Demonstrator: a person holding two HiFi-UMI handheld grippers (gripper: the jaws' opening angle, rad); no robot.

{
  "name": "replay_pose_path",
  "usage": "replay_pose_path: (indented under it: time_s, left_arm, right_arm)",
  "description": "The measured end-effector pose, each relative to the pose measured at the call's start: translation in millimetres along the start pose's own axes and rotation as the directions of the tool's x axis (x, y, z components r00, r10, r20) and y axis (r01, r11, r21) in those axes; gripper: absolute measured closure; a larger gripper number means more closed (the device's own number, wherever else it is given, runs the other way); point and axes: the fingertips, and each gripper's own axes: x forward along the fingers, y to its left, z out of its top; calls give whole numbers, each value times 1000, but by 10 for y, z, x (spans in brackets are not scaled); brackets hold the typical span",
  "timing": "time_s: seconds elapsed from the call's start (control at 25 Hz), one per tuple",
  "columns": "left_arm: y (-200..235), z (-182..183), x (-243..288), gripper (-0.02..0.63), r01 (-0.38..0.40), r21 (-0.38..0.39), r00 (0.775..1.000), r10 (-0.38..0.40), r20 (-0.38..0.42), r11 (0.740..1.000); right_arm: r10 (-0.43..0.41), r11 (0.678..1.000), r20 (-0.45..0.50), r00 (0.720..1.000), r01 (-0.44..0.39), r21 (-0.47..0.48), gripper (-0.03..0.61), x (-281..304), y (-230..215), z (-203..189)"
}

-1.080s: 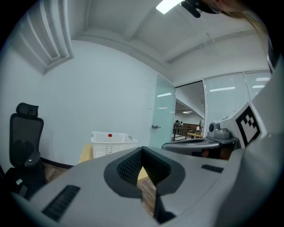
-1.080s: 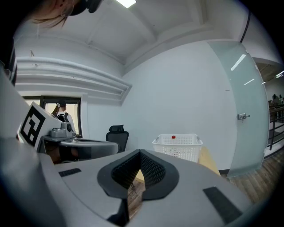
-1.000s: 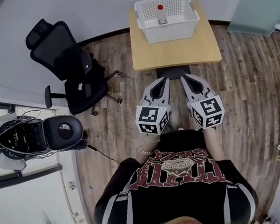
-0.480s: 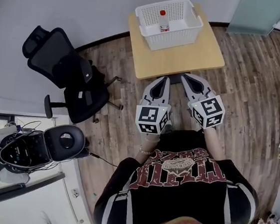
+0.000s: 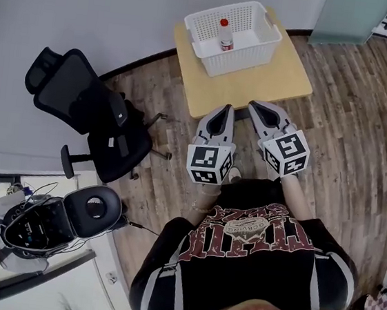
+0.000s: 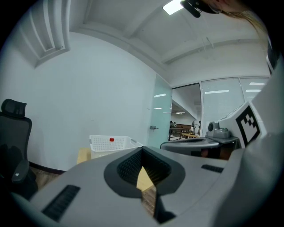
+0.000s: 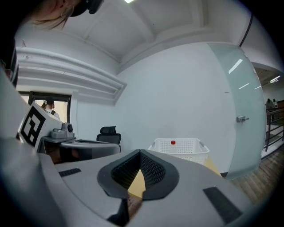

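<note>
Basket (image 5: 242,60), white and latticed, sits on the far half of a small wooden table (image 5: 253,89) ahead of me, close to the wall (image 5: 126,11). A clear bottle (image 5: 225,38) with a red cap stands inside it, towards its left side. It looks upright, though in the gripper views only the cap peeps above the rim, so I can't be sure.

My left gripper (image 5: 224,110) and my right gripper (image 5: 254,106) are held side by side in front of my chest. Both aim at the table, and seen from above their tips reach about as far as its near edge, well apart from the basket. The left one's jaws are clenched, tips met, with nothing caught. Through the ribbed hollow behind the tips I see only a sliver of pale table top and plank floor (image 5: 350,120). The right one's jaws are pressed together in the same way, gripping nothing, and the same pale wood shows through its hollow. Each gripper carries its marker cube (image 5: 208,164) close to my hand.

To my left a black office chair (image 5: 89,122) stands on the floor near the table's left side. A grey machine (image 5: 54,220) with a round dark lid sits further back on that side. A frosted glass door (image 5: 351,16) stands to the right of the table, beyond its far corner
</note>
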Motion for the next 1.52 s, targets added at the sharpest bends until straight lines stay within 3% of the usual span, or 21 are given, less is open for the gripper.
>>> replay_pose_path:
  time_s: [0.64, 1.08, 1.52]
  left_arm:
    - [136, 19, 111, 569, 61, 27, 998, -60, -21, 998]
    - [194, 31, 294, 569, 31, 6, 999, -31, -14, 999]
    - [80, 162, 813, 569, 2, 6, 1000, -2, -21, 1000]
  right_arm:
    - [-80, 997, 6, 997, 80, 22, 563, 135, -83, 2]
    - [-44, 999, -11, 999, 44, 12, 562, 276, -226, 2]
    - [3, 1000, -13, 1000, -3, 13, 561, 413, -713, 136]
